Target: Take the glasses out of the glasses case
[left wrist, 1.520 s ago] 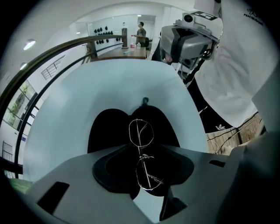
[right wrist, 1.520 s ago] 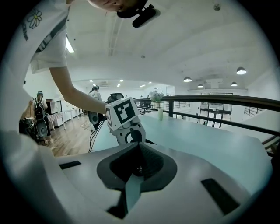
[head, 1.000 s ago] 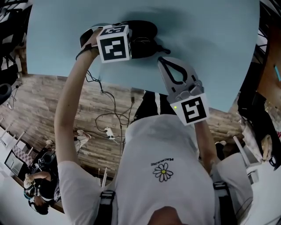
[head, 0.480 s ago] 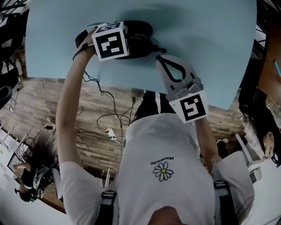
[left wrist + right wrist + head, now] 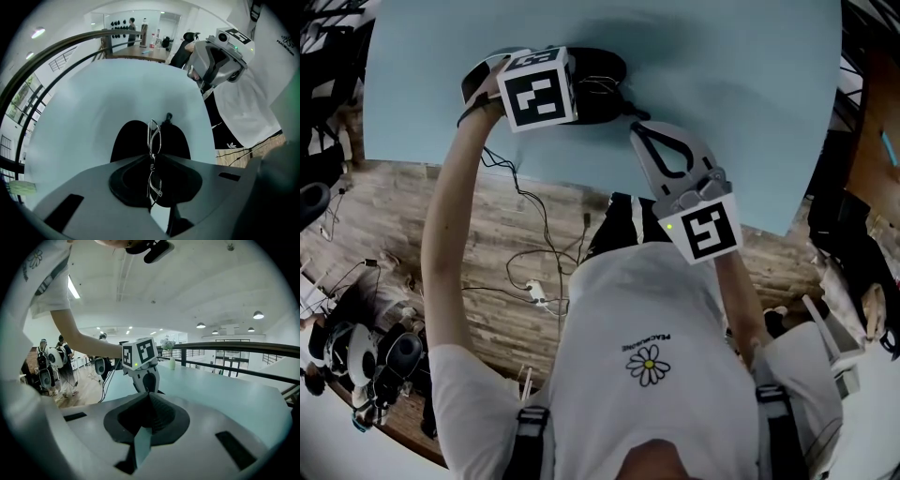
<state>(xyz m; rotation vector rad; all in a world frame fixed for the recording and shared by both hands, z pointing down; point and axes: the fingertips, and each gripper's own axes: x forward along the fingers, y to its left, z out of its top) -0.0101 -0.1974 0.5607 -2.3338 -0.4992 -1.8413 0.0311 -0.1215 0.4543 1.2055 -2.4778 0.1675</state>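
Observation:
The black glasses case [image 5: 602, 67] lies open on the light blue table [image 5: 750, 94]. My left gripper [image 5: 152, 158] points steeply down over the case [image 5: 133, 140]; its marker cube [image 5: 538, 87] hides the jaws in the head view. The jaws are closing, and the thin metal-framed glasses [image 5: 154, 140] stand on edge pinched between them, above the case. My right gripper [image 5: 637, 129] hovers just to the right of the case's end, shut with nothing in it [image 5: 149, 393]. It faces the left gripper's cube [image 5: 139, 352].
The table's near edge runs just below both grippers, with wooden floor and loose cables [image 5: 525, 253] beyond it. A dark railing [image 5: 56, 51] curves round the table's far side. People with equipment stand on the floor at the lower left [image 5: 366, 361].
The left gripper's cube has shifted slightly left and up the picture over the case. The right gripper has stayed almost still. People on the floor at the lower left have moved.

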